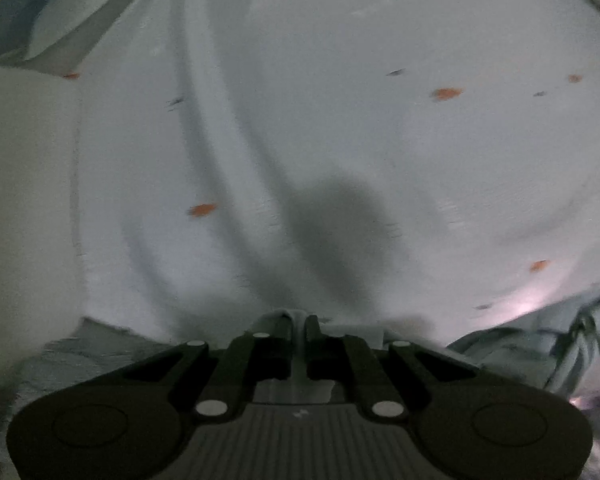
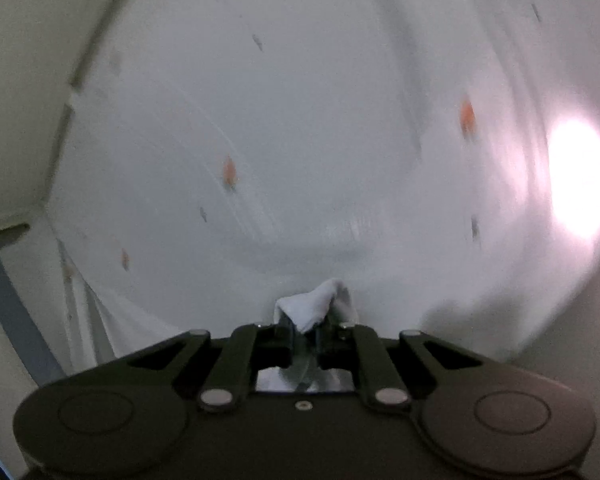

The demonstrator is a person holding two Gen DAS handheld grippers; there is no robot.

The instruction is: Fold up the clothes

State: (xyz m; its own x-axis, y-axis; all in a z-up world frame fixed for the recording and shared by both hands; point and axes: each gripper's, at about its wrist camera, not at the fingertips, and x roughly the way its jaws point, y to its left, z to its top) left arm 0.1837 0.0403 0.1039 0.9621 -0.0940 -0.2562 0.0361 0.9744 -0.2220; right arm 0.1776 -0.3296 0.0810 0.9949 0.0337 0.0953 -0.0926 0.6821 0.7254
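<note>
A white garment point(image 1: 300, 120) with small orange and dark prints fills the left wrist view, hanging stretched with long folds. My left gripper point(image 1: 299, 322) is shut on a pinch of its edge. The same white garment point(image 2: 280, 140) fills the right wrist view. My right gripper point(image 2: 305, 320) is shut on a bunched corner of it point(image 2: 320, 300) that sticks up between the fingers. The cloth spans away from both grippers and looks held up in the air. Both views are blurred by motion.
A pale wall or panel point(image 1: 24, 200) stands at the left of the left wrist view. Rumpled pale green cloth point(image 1: 540, 344) lies at the lower right. A pale wall point(image 2: 16, 100) and a blue strip point(image 2: 16, 312) sit left in the right wrist view. A bright light glare point(image 2: 580, 176) shows through the cloth.
</note>
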